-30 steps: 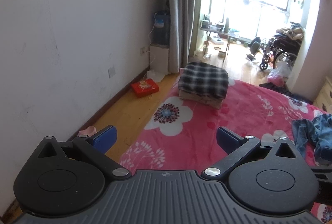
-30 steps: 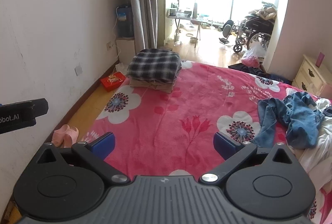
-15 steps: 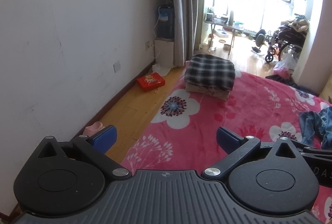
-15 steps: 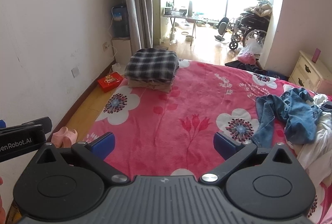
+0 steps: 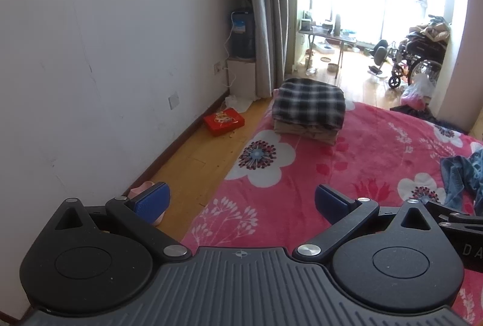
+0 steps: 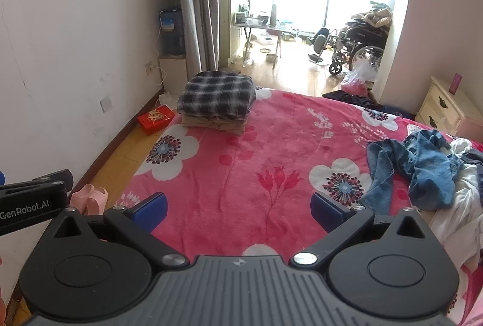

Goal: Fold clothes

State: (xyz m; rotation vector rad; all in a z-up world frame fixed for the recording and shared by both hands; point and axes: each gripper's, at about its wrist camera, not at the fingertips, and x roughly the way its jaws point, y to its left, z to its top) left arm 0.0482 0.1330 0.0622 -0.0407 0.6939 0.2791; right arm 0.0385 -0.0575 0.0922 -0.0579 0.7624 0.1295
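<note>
A folded stack topped by a black-and-white plaid shirt (image 5: 308, 101) (image 6: 217, 95) sits at the far left corner of the bed with its pink flowered blanket (image 5: 347, 175) (image 6: 271, 163). Crumpled blue jeans (image 6: 419, 166) (image 5: 459, 175) lie on the bed's right side beside white clothes (image 6: 462, 205). My left gripper (image 5: 241, 200) hangs open over the bed's left edge, holding nothing. My right gripper (image 6: 238, 209) is open and empty above the blanket's near middle, well short of the jeans. The left gripper's body shows at the right wrist view's left edge.
A white wall runs along the left with a strip of wooden floor (image 5: 193, 163), a red box (image 5: 224, 121) (image 6: 156, 118) and pink slippers (image 6: 90, 197). A cream nightstand (image 6: 443, 108) stands far right. A wheelchair (image 6: 356, 45) and a small table (image 6: 262, 30) are in the sunlit room beyond.
Both grippers have pulled back and risen a little; the plaid stack and jeans look farther off. The left view has swung rightward, showing more of the bed. Both stay open.
</note>
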